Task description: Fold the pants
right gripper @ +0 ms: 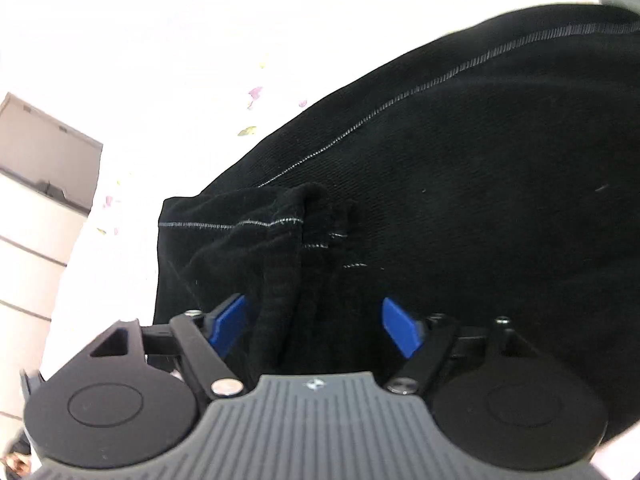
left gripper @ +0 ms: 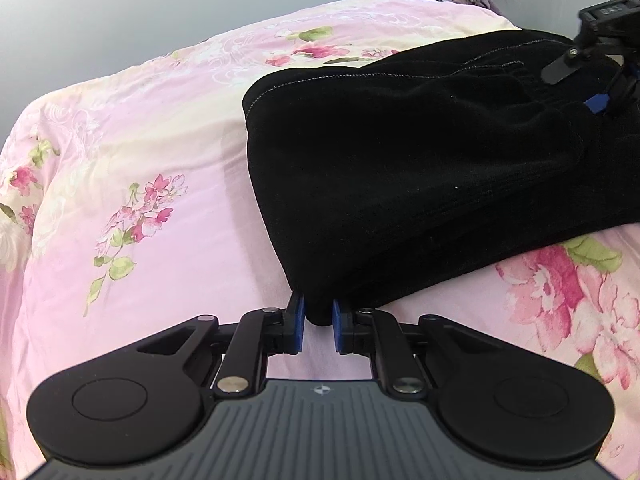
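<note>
a near corner of the black pants (left gripper: 400, 184) is pinched between the narrow blue pads of the left gripper (left gripper: 319, 322). the pants are laid folded on the pink flowered bedsheet (left gripper: 152, 152). farther right, the right gripper (right gripper: 316, 326) is held wide over bunched fabric, nothing gripped

Black linkage arms, blue fingers (left gripper: 298, 322), silver screws, grey ribbed housing.

1. The pants (left gripper: 400, 168) are black, with pale grey stitching along the seams.
2. The bed cover (left gripper: 132, 160) is pink with rose-red flowers and green leaves.
3. Both tools carry blue pads (right gripper: 400, 326) on black frames.
</note>
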A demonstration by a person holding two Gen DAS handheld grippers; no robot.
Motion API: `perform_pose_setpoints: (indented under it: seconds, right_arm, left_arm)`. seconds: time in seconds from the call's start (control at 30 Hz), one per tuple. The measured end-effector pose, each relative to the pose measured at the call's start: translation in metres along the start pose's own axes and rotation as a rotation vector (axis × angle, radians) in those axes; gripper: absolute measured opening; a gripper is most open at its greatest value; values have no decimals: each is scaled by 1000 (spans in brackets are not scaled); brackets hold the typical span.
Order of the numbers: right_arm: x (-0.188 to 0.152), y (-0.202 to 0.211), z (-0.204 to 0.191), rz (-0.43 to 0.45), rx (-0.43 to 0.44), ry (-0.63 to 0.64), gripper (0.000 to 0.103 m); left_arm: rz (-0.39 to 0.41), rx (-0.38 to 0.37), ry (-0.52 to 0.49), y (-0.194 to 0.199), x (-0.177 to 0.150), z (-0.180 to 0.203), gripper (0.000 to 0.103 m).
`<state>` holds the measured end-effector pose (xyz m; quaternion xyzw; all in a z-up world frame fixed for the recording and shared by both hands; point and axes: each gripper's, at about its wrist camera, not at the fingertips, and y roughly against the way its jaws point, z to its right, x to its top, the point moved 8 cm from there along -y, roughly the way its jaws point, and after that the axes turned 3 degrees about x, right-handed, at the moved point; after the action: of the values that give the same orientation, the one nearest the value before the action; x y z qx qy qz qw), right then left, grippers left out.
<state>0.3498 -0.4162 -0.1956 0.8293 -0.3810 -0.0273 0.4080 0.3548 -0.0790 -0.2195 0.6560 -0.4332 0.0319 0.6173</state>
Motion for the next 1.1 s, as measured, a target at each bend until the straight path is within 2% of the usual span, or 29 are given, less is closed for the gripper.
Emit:
perform_pose_setpoints:
  seconds: [0.07,0.13,0.17,0.2,0.23,0.3,0.33,0.37,0.47,0.6,0.63,0.67,0.7,0.77,0.87,1.0,1.1]
  right_arm:
    - [-2,-13,13,-24,13,-65,75]
    - [-9,-26,17,0,26,-88,76]
    - [-7,-25,18,12,37,-103,73]
    - [-7,-25,17,16,48,-110,64]
    - [-9,-28,15,-1,55,-109,44]
    - [-11,-34,8,-17,55,-72,35]
    - [-11,-31,3,-19,57,-49,27]
    - [-7,-31,-3,-13,53,-25,24]
    - [-1,-32,-37,26,42,98,21]
    - [14,-6,-89,111,18,276,20]
    - [20,-1,-98,127,7,310,20]
    - [25,2,-103,135,-12,335,20]
    - [29,2,-103,134,-34,347,20]
    - [31,-7,-87,110,-113,339,20]
    - [29,-25,-42,77,-215,250,20]
    - [17,-49,11,75,-268,201,20]
    - [17,-52,22,81,-267,167,21]
  left_arm:
    - [-4,-4,3,-2,-1,0,15]
    - [-9,-6,-1,-4,-2,0,15]
    - [-13,-6,1,-6,-2,0,15]
    - [-16,-5,5,-7,-2,0,15]
    - [-19,-3,11,-9,-3,-1,15]
    - [-13,-7,37,-9,-3,-3,16]
    - [-6,-10,55,-9,-3,-4,19]
    - [2,-11,68,-9,-4,-6,23]
    - [9,-3,82,-8,-6,-9,39]
    - [10,4,60,-9,-3,-6,42]
    - [9,-4,65,-9,-2,-5,37]
    - [7,-27,76,-9,0,-2,22]
    - [3,-52,86,-10,1,1,14]
    - [-3,-38,58,-12,3,7,11]
    - [3,-30,-8,-11,2,17,11]
    - [-34,-67,8,-19,-1,17,7]
    - [-38,-87,29,-19,-2,13,7]
